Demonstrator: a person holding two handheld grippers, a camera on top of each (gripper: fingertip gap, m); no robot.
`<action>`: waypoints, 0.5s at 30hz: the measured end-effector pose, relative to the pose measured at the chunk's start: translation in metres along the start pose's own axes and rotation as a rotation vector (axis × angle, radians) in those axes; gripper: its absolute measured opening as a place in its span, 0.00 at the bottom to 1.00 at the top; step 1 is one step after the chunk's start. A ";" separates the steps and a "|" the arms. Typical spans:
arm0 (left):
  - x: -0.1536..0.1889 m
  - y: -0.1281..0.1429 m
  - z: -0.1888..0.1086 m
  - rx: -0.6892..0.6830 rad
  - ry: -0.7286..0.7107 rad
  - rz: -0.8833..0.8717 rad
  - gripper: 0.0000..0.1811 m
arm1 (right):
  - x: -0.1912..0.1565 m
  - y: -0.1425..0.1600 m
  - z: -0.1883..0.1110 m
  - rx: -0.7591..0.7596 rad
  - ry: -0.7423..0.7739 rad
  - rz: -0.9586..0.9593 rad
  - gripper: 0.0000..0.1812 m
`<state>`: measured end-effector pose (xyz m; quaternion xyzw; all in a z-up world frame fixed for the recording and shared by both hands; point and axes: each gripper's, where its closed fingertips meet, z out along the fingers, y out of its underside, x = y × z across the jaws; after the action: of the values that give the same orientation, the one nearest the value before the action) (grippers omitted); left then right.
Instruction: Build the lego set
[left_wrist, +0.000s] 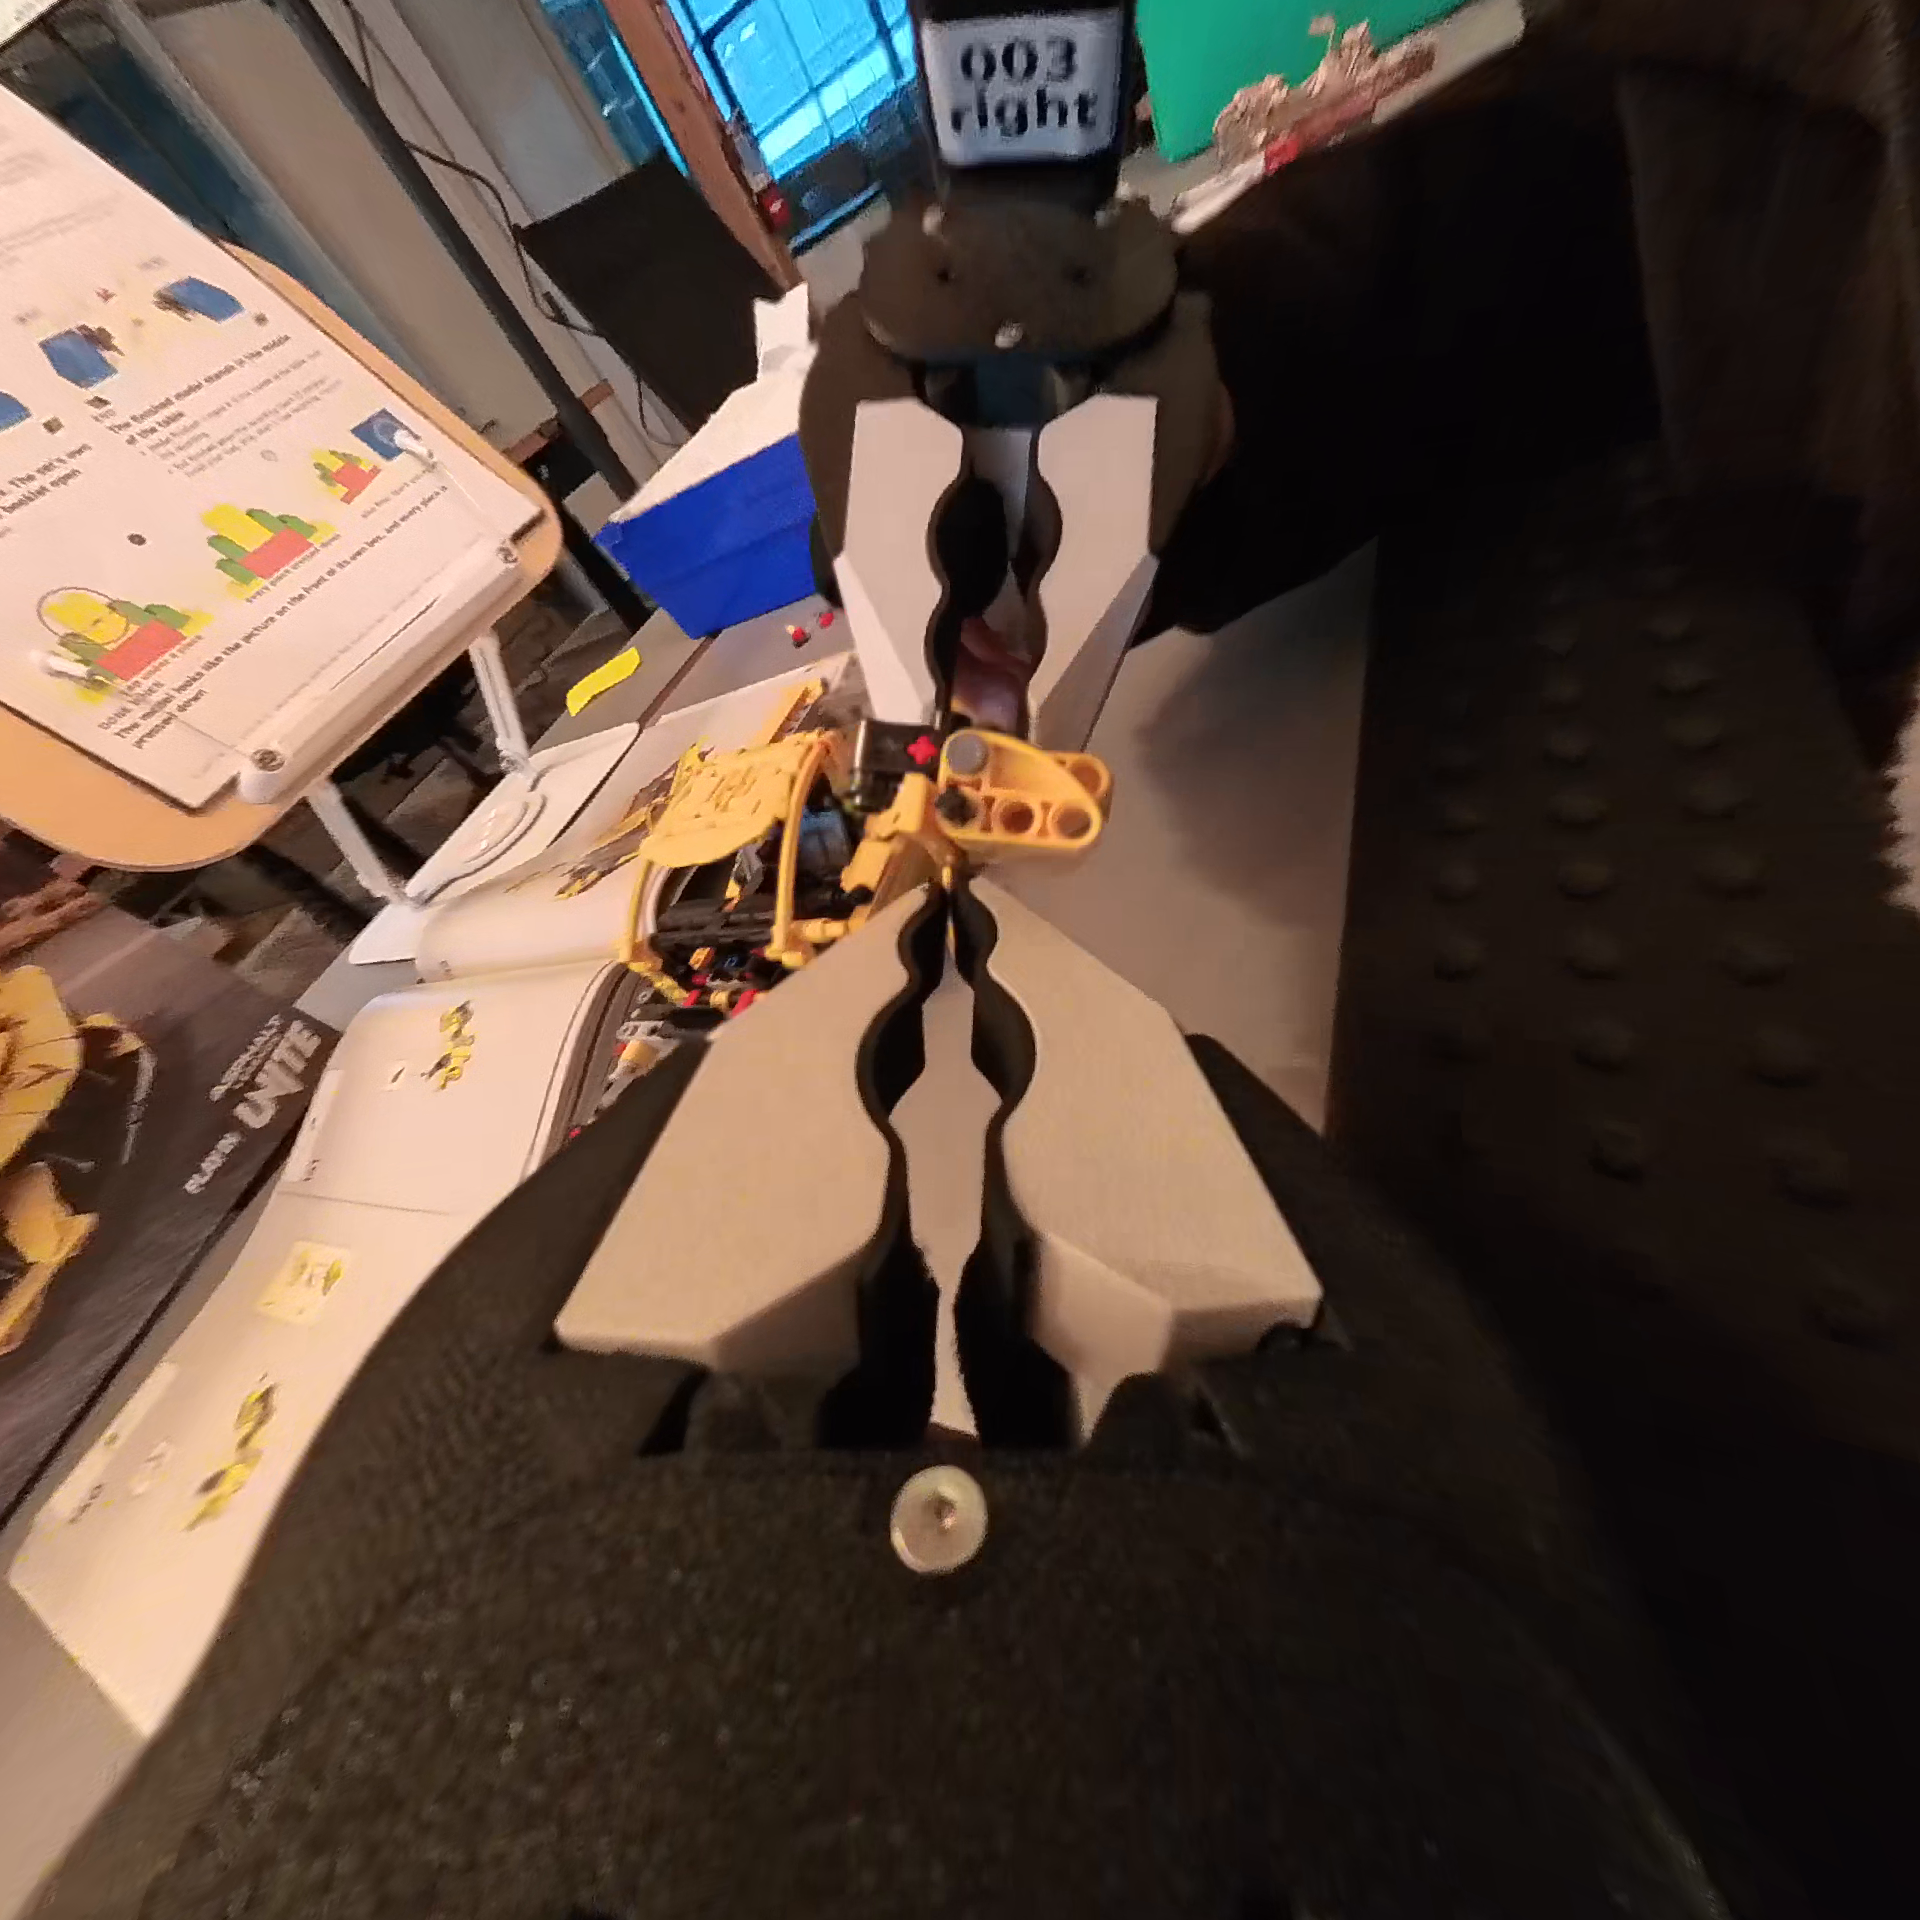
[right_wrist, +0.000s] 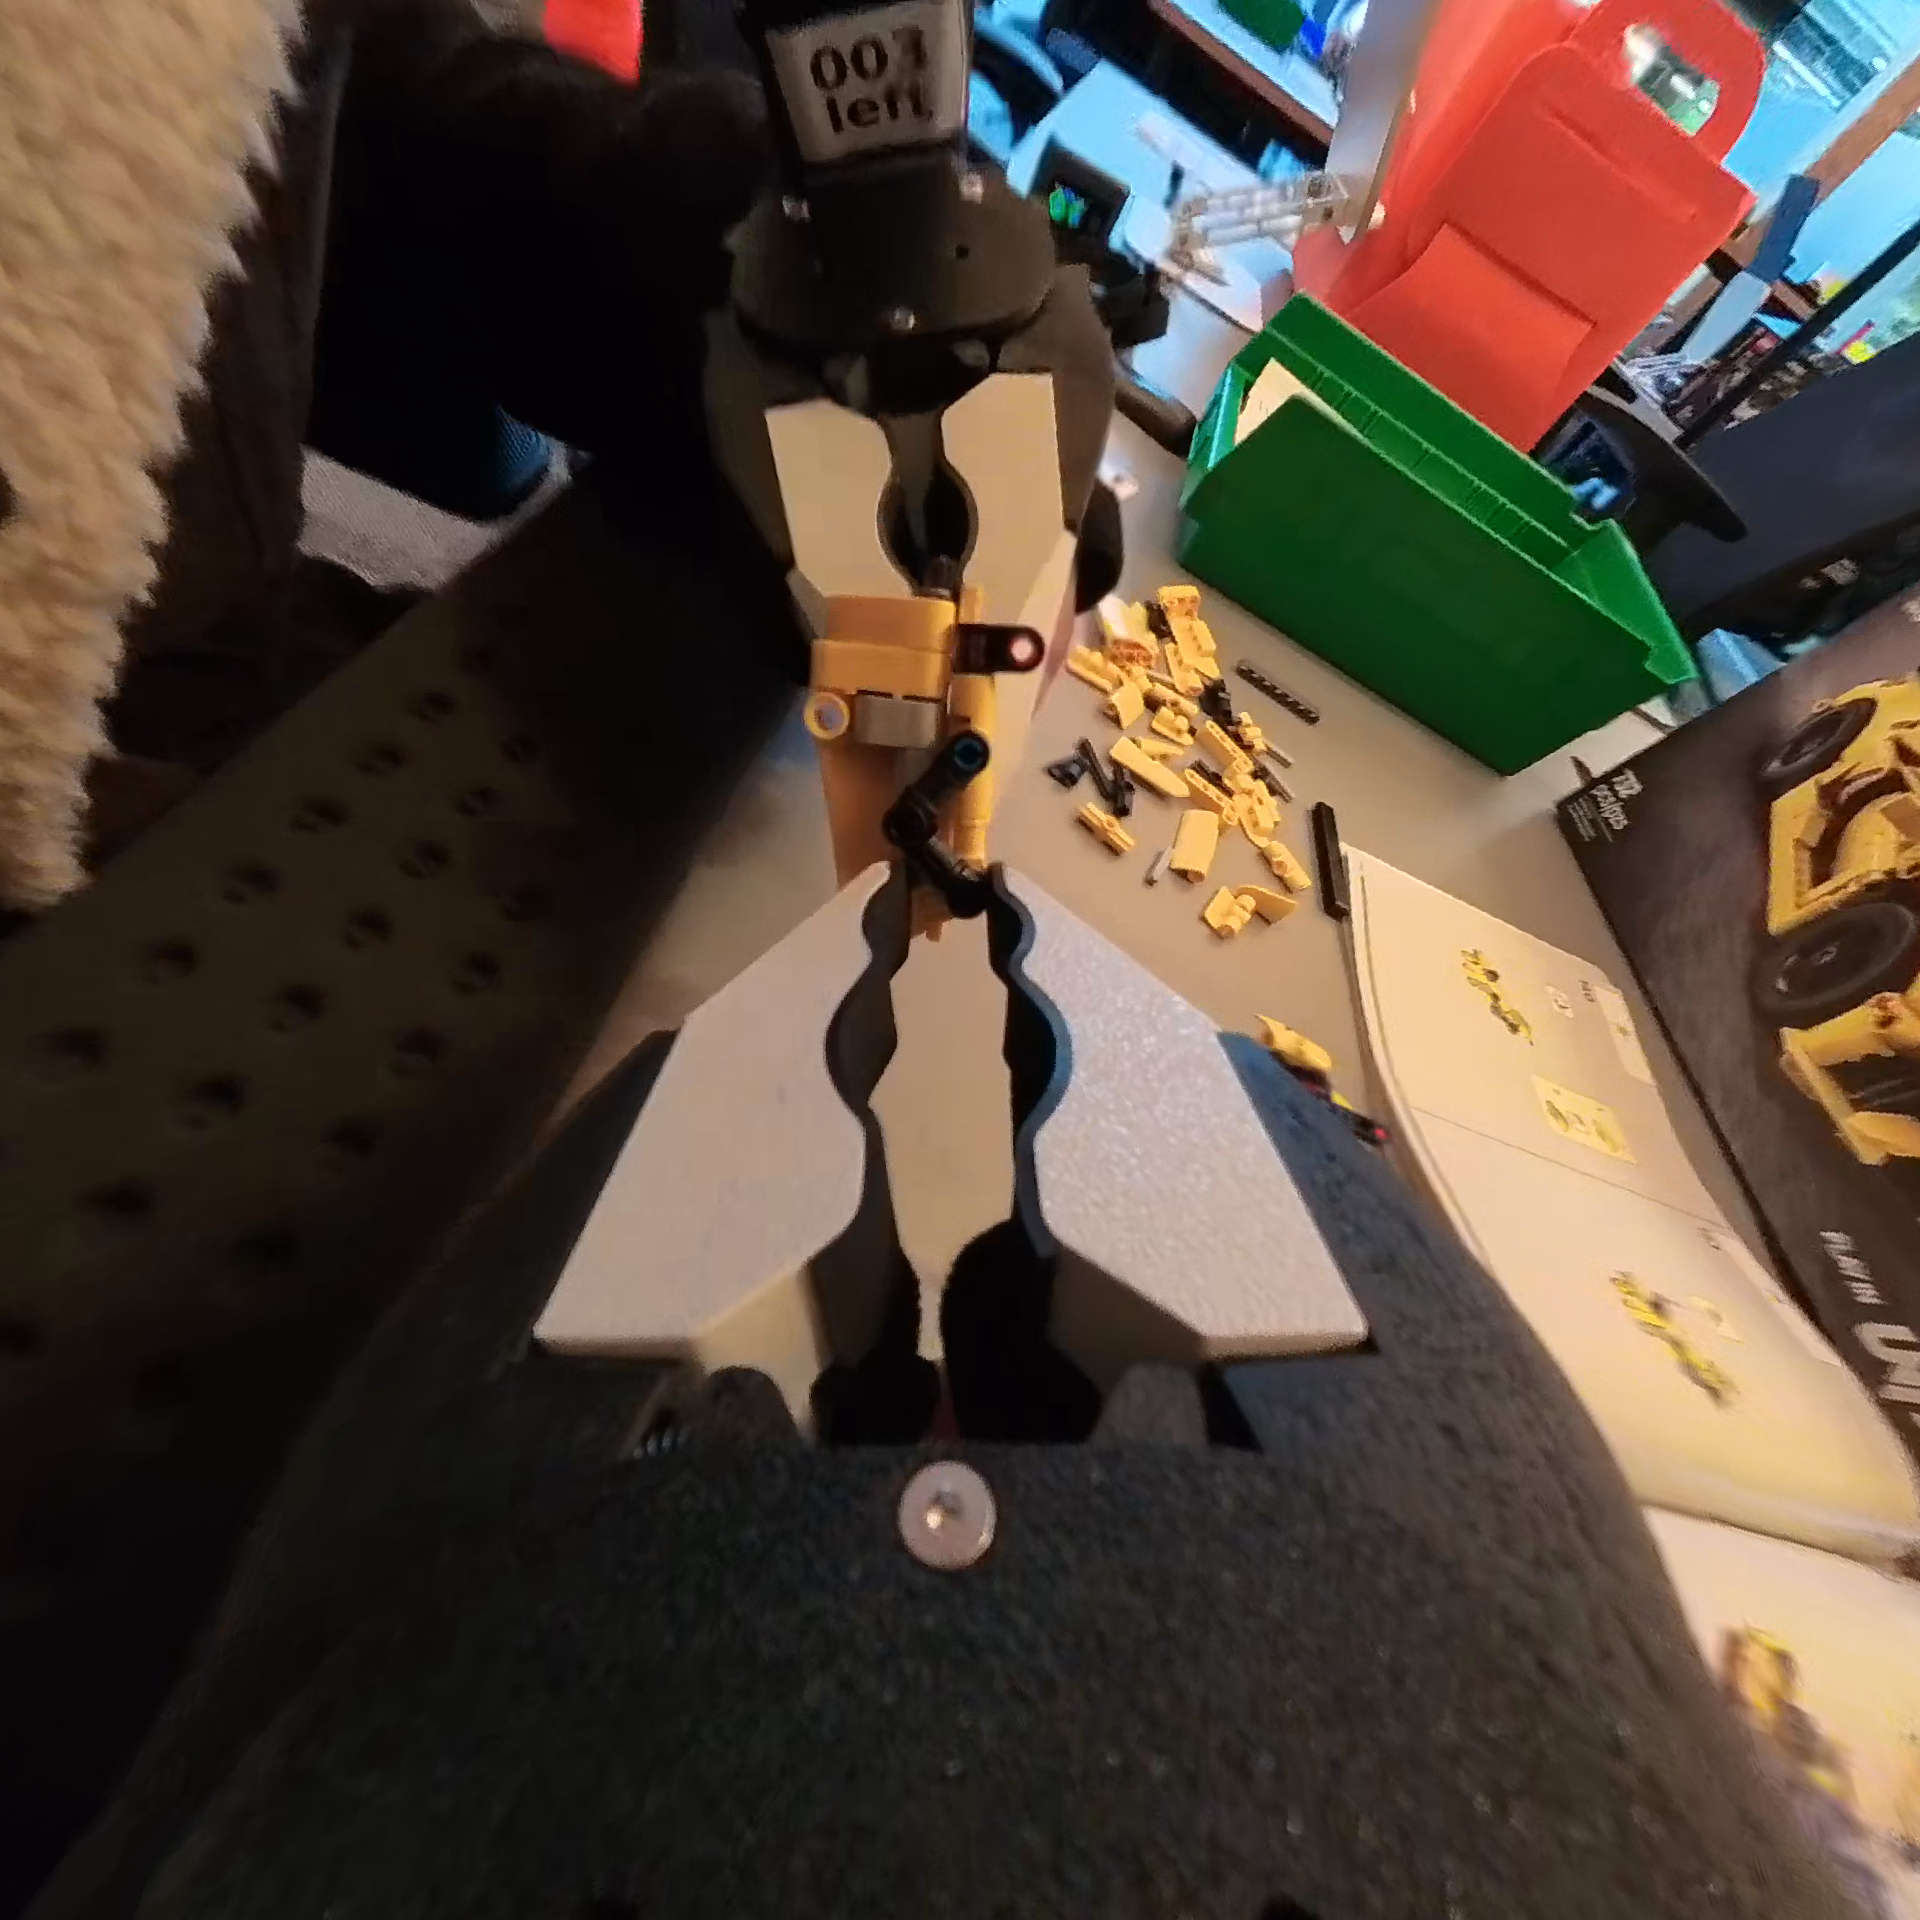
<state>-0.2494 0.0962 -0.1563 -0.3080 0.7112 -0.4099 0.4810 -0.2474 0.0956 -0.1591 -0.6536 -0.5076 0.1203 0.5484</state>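
Observation:
My left gripper (left_wrist: 951, 899) is shut on the lower end of a small yellow lego sub-assembly (left_wrist: 997, 805), which has a holed yellow beam, a grey pin and a red axle end. My right gripper (left_wrist: 940, 717) meets it tip to tip from above. In the right wrist view, my right gripper (right_wrist: 940, 883) is shut on a black connector link (right_wrist: 935, 821) at the end of the same sub-assembly (right_wrist: 894, 665), which the left gripper (right_wrist: 920, 810) holds from the far side. The partly built yellow car model (left_wrist: 727, 883) lies behind on the open booklet (left_wrist: 499, 1091).
Several loose yellow and black pieces (right_wrist: 1184, 758) lie on the table. Beside them stand a green bin (right_wrist: 1403, 582) and a red bag (right_wrist: 1538, 229). The set's box (right_wrist: 1818, 935) and booklet pages (right_wrist: 1507, 1091) lie right. A blue bin (left_wrist: 717, 530), a guide board (left_wrist: 239, 499) and a black perforated board (left_wrist: 1610, 831) stand nearby. Left and right tips are no more than a few centimetres apart.

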 end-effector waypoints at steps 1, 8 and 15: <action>0.000 -0.005 -0.002 0.036 0.015 -0.032 0.00 | 0.000 -0.006 -0.002 0.048 -0.021 0.056 0.08; -0.005 -0.023 -0.009 0.170 0.106 -0.276 0.00 | 0.012 -0.028 -0.016 0.352 -0.131 0.482 0.07; -0.024 -0.030 -0.015 0.266 0.205 -0.685 0.00 | 0.026 -0.032 -0.013 0.476 -0.295 1.004 0.07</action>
<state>-0.2533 0.1064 -0.1167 -0.4200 0.5521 -0.6643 0.2784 -0.2436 0.1047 -0.1174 -0.6492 -0.1650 0.5670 0.4793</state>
